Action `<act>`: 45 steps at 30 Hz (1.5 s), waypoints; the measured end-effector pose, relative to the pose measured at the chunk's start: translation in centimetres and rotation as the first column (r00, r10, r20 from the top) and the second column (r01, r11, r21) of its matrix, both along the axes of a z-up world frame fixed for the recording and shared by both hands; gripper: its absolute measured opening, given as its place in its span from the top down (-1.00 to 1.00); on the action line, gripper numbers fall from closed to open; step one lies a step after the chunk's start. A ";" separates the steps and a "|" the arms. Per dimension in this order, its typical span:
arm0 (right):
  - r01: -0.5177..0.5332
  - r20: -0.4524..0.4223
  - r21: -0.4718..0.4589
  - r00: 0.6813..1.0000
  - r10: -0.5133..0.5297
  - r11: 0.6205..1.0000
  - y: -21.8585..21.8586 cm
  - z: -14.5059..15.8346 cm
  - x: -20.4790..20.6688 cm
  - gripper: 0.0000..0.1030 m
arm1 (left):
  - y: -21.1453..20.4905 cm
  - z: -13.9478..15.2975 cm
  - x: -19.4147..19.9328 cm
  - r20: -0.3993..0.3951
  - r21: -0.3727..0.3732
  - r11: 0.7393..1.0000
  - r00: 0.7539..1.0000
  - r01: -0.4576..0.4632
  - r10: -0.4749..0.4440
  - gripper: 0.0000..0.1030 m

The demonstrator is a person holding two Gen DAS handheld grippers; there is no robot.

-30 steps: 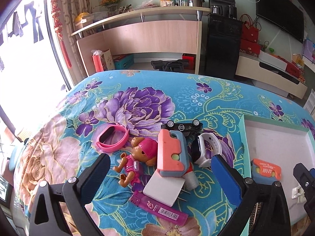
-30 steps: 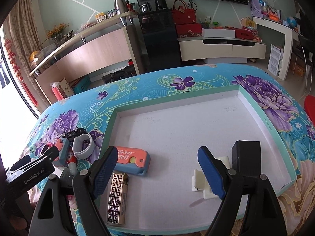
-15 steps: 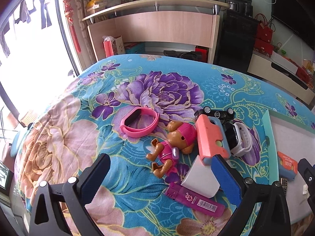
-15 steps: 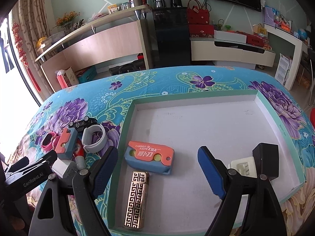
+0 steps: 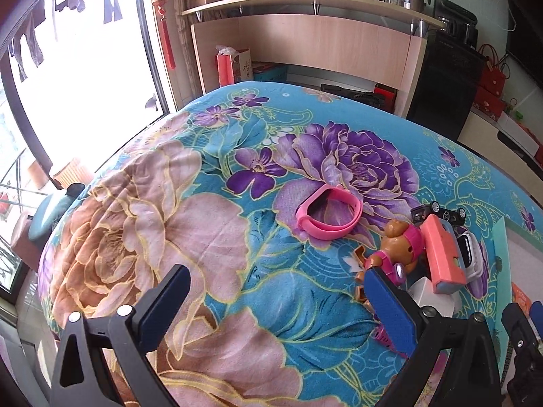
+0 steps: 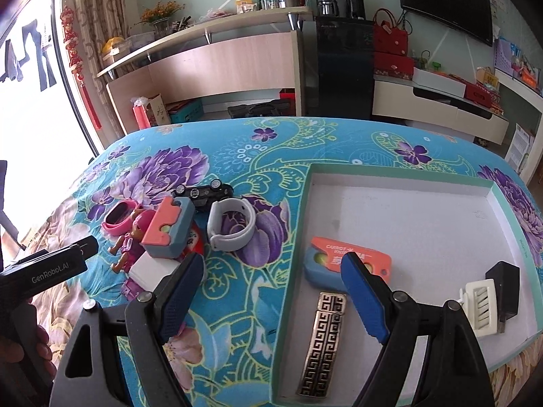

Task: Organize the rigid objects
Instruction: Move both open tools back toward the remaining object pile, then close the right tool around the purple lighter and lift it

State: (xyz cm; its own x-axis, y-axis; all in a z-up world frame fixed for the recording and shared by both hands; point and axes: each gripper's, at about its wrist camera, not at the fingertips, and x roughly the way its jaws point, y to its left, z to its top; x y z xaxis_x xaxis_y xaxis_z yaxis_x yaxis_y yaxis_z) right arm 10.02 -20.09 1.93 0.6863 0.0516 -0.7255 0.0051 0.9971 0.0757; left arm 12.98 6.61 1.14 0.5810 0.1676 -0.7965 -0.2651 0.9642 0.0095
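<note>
The left gripper [image 5: 275,300] tilts downward with its two blue-padded fingers [image 5: 390,308] spread wide and nothing between them. The right gripper [image 6: 268,291] is likewise angled down, its fingers [image 6: 364,296] well apart and empty. In the right wrist view, a person's hand [image 6: 23,342] grips the left gripper's black handle at the left edge.

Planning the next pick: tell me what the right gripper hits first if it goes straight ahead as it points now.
Probably the bare flowered blanket just left of the tray's green rim; the right gripper has open, empty jaws straddling that edge. Depth is uncertain.
</note>
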 end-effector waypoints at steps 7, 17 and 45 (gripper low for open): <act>-0.065 -0.036 0.046 0.997 0.066 0.997 3.5 -0.9 0.5 -0.63 | 1.7 -0.6 0.0 -0.021 -0.017 0.999 0.999 -0.035 0.035 -1.00; -0.082 -0.114 0.079 0.989 0.091 0.993 7.5 -2.9 1.4 -0.63 | 3.7 -0.9 -0.2 -0.029 0.000 0.996 0.996 -0.088 0.088 -1.00; -0.076 -0.182 -0.003 0.980 0.074 0.997 9.6 -4.8 0.1 -0.63 | 4.5 -0.5 -0.4 -0.021 -0.037 0.995 0.996 -0.092 0.091 -1.00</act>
